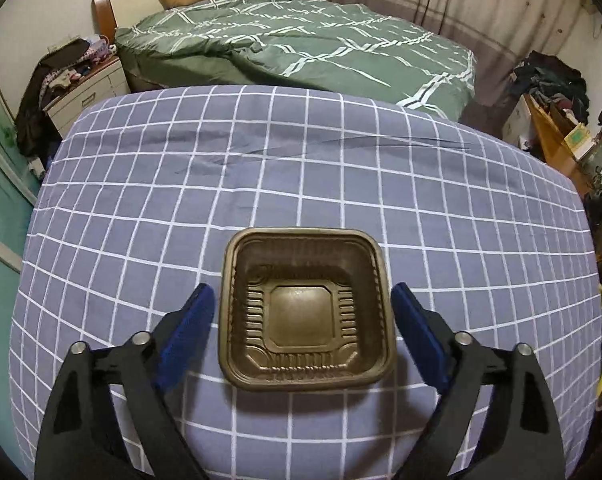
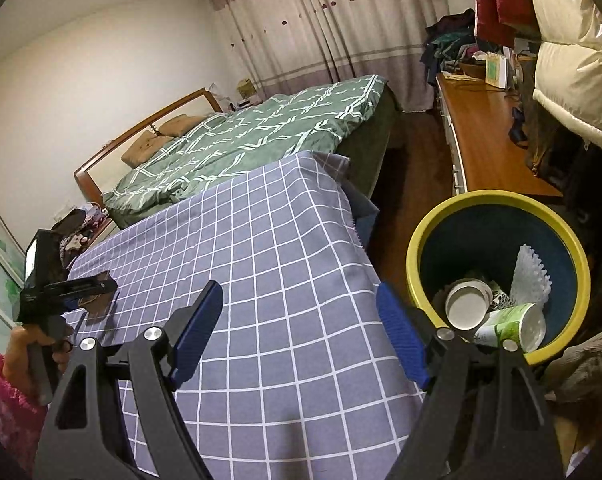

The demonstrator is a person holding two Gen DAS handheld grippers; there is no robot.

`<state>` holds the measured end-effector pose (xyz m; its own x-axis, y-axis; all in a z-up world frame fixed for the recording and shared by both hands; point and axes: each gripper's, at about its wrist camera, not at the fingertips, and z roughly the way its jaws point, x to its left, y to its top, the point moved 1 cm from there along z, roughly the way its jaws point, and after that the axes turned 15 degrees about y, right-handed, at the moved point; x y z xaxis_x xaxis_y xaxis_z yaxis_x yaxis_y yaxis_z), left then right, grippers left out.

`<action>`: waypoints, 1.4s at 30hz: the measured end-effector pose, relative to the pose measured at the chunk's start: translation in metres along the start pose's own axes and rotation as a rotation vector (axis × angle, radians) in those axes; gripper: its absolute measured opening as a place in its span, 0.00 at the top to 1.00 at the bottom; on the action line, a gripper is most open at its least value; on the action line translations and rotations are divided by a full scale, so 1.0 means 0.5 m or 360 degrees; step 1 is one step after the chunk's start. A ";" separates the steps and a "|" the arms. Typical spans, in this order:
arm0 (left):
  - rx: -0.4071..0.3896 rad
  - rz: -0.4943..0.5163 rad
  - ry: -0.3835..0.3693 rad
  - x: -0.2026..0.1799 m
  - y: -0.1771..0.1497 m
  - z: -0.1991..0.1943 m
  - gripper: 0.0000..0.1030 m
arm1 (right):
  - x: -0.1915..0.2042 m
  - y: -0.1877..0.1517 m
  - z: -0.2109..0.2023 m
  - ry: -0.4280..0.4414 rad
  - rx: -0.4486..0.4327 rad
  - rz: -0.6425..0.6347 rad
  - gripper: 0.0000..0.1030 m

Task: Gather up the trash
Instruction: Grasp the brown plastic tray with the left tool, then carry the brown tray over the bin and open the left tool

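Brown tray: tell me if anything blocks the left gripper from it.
Nothing visible does. The brown tray lies alone on the checked cloth, already between the left gripper's open blue fingers, which don't touch it.

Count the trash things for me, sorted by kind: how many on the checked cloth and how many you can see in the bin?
Brown square plastic tray on the cloth: 1
White paper cup in the yellow-rimmed bin: 1
Green-and-white paper cup in the bin: 1
White foam net sleeve in the bin: 1
Total: 4, though more may lie hidden underneath.
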<state>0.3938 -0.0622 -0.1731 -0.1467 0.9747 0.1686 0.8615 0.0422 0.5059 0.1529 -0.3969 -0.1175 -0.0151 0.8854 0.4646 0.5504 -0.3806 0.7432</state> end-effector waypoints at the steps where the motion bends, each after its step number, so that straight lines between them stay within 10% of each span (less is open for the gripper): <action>1: -0.0006 0.0008 0.0003 -0.002 -0.002 -0.002 0.23 | 0.000 0.000 0.000 -0.0001 -0.0001 0.0000 0.27; 16: -0.0164 0.0212 -0.0156 -0.124 -0.009 -0.122 0.34 | -0.020 0.006 -0.040 -0.0049 -0.0026 -0.0024 0.27; 42: -0.0201 0.1082 -0.0747 -0.900 -0.218 -0.405 0.33 | -0.288 -0.043 -0.290 -0.0469 -0.0234 0.0252 0.27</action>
<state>0.2674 -0.5498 -0.1330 0.6274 0.7701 0.1158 0.6240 -0.5861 0.5168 0.0221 -0.5548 -0.1305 0.3134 0.8433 0.4367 0.4005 -0.5343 0.7444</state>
